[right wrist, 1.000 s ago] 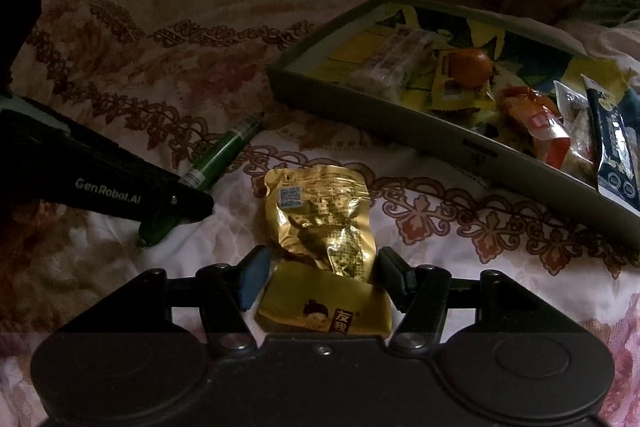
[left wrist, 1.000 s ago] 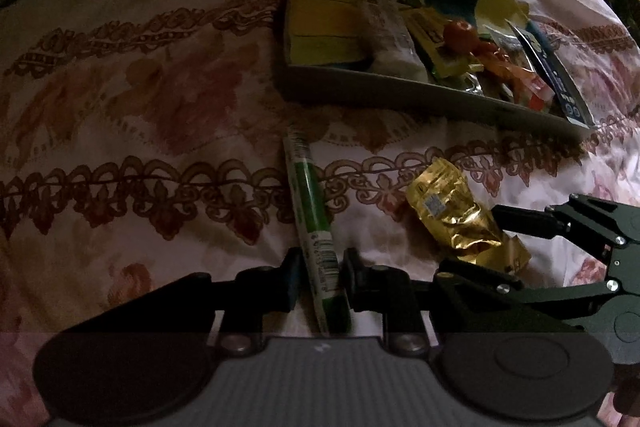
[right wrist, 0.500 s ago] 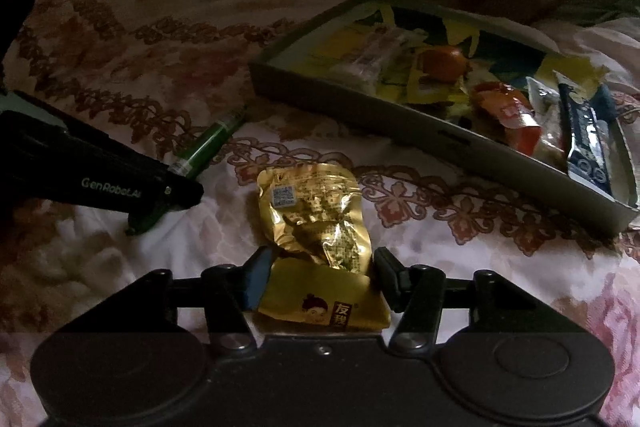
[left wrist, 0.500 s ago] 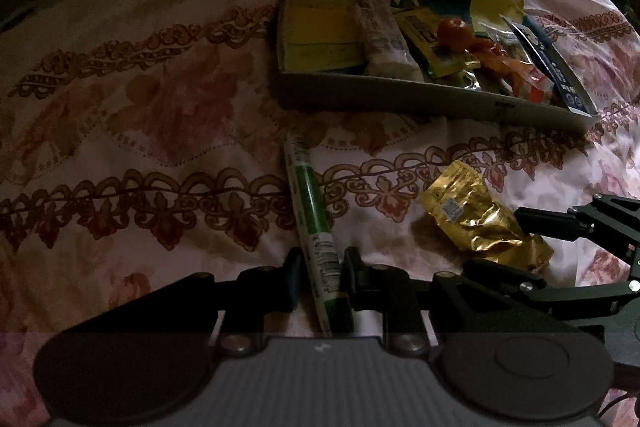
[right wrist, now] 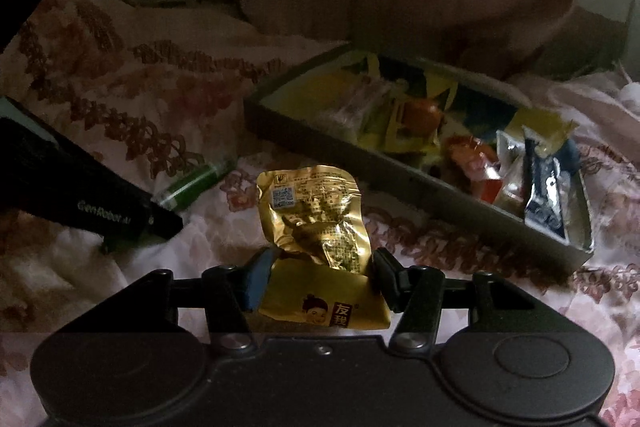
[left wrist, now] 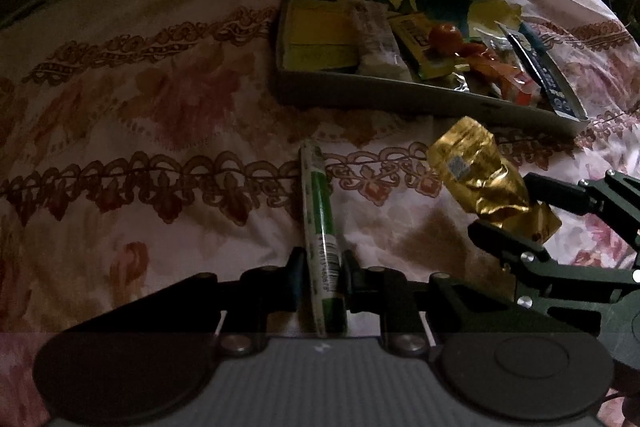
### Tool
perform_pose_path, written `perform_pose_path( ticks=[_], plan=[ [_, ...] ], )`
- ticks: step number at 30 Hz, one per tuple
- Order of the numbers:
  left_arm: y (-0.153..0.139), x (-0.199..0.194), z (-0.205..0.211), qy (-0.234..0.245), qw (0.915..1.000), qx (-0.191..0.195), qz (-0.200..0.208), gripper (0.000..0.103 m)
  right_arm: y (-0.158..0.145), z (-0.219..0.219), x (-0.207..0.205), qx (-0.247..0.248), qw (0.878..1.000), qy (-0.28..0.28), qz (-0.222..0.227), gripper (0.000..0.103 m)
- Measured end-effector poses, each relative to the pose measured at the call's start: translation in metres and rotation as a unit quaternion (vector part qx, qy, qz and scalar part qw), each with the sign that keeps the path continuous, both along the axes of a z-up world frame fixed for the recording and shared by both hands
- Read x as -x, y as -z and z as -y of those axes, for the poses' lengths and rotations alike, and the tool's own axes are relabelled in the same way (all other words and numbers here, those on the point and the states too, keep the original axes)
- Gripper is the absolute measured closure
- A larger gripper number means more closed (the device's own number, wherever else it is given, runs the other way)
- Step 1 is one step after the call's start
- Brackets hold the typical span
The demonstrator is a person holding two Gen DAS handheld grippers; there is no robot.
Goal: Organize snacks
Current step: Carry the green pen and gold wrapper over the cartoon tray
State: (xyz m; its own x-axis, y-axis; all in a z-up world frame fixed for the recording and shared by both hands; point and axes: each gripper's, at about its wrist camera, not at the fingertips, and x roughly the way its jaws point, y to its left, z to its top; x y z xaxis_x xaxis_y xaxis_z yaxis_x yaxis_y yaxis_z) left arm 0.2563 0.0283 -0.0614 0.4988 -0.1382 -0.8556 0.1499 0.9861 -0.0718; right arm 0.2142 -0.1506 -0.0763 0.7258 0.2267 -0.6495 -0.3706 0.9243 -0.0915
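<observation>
Left gripper: its two fingers are pressing close together on the near end of the green stick pack, with almost no gap left. The far end of the pack is reaching forward over the bedspread; I cannot tell if it is resting on the cloth.

Right gripper: its jaws are standing about half apart and are pinching the gold snack pouch at its lower part, one pad on each side. The pouch is standing upright above the fingers and is crumpled.

Gold snack pouch, from the left camera: it is sitting in the right gripper, raised over the bedspread, near the front wall of the tray.

Tray: it is lying on the bedspread beyond both grippers. Inside, several snacks are lying together: yellow packs, a clear wrapped bar, an orange round item, orange wrappers and a dark blue packet at the right end.

Green stick pack, from the right camera: its far end is showing beyond the black body of the left gripper.

Bedspread: pale cloth with red-brown flower bands, lying under everything.

Light: the scene is dim, so small print is not readable.
</observation>
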Motion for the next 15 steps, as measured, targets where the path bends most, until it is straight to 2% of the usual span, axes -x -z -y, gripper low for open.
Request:
perform_pose_path(
  ticks=[15],
  plan=[
    [-0.017,0.023,-0.004,-0.021,0.9994,0.026,0.01,0.084,-0.016,0.01,0.013,-0.014,0.999,0.013,0.029,0.046]
  ],
)
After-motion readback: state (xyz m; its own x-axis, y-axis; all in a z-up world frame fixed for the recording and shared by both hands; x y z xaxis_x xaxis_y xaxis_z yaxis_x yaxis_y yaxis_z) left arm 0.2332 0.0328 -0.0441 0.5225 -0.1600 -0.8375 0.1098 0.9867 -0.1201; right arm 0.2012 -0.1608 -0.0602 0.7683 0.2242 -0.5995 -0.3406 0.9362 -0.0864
